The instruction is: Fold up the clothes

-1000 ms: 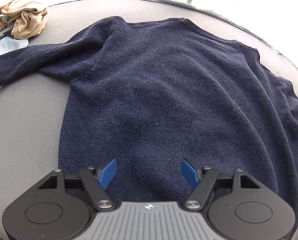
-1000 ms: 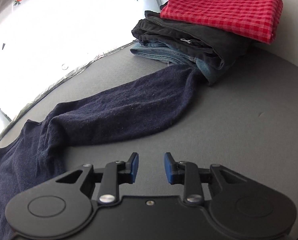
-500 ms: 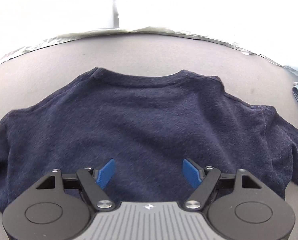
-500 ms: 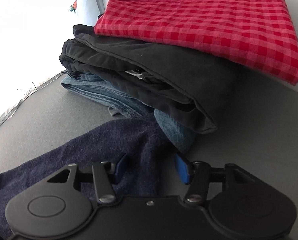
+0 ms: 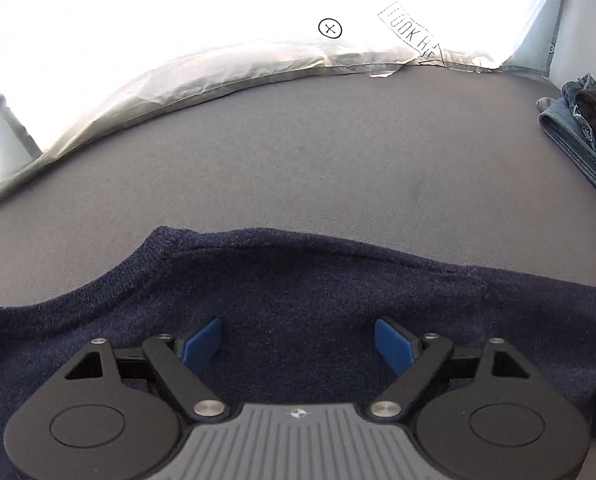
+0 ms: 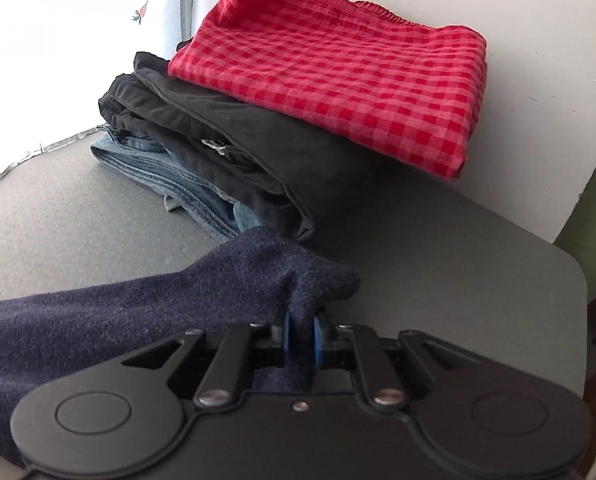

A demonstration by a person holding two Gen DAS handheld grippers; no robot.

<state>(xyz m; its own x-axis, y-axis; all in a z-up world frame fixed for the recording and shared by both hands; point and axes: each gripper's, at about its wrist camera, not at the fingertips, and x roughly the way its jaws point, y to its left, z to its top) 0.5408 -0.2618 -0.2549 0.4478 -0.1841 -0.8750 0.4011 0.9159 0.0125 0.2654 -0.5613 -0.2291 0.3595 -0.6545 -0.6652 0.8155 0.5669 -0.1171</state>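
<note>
Presently, one dark navy knitted sweater (image 5: 317, 312) is recorded, spread flat on a grey padded table (image 5: 298, 152), with its ribbed neckline towards the far edge in the left wrist view. One sleeve (image 6: 146, 312) is extended towards the table's right end, where its cuff is pinched between the blue pads (image 6: 286, 334) of the right gripper (image 6: 301, 336); those tongs are closed tight upon the cloth, the cuff bunched above them. The left gripper (image 5: 298, 344) is held over the sweater's shoulder area, its tongs set wide and nothing held between them; whether the fingertips touch the knit cannot be told.

Step in hand, as judged: the folding-in of the right sleeve, grasp completed. The next move is judged to call for the cuff to be carried back across the body of the sweater and laid flat, while the shoulder is pinned or steadied by the left gripper so that the garment is not dragged.

Counted: two grippers; one sweater under work; one stack of three folded garments just beyond the held cuff, namely one red checked cloth (image 6: 337, 72) on top, one black garment (image 6: 238, 144) beneath, one pair of blue denim jeans (image 6: 166, 172) at the bottom. One white crinkled sheet (image 5: 218, 68) is noted along the far table edge.
</note>
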